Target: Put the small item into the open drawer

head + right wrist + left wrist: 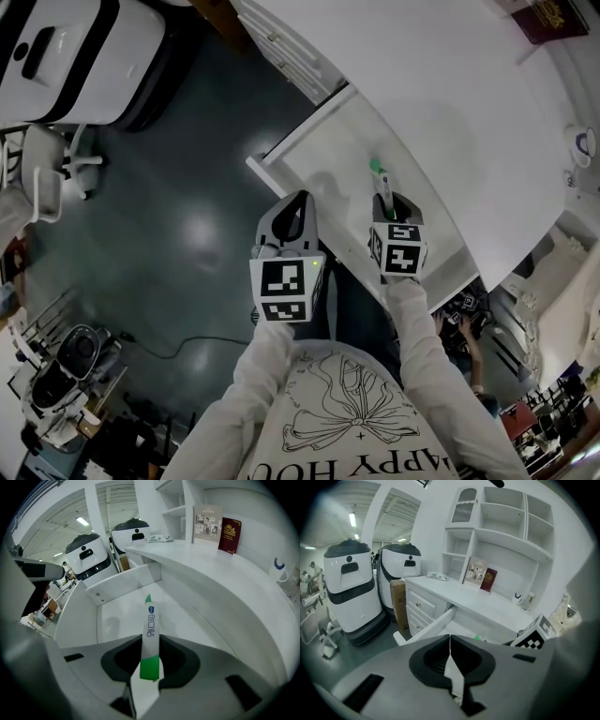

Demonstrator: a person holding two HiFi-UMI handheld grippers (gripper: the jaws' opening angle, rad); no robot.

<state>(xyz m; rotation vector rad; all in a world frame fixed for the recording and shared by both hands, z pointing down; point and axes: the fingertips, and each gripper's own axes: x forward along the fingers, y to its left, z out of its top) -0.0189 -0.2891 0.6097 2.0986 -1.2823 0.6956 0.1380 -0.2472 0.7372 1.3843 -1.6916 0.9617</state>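
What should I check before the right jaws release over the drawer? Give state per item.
1. Grip: right gripper jaws closed on the slim white-and-green stick packet, which stands straight out of them: ok.
2. Target: open white drawer is pulled out, with the packet over its inside: ok.
3. Landing spot: the drawer floor below the packet looks bare: ok.
4. Drop height: whether the packet's tip touches the floor: cannot tell.
5. Left gripper: jaws together, nothing between them, apart from the packet: ok.

Head view steeply down, 2 gripper views share drawer (328,164)
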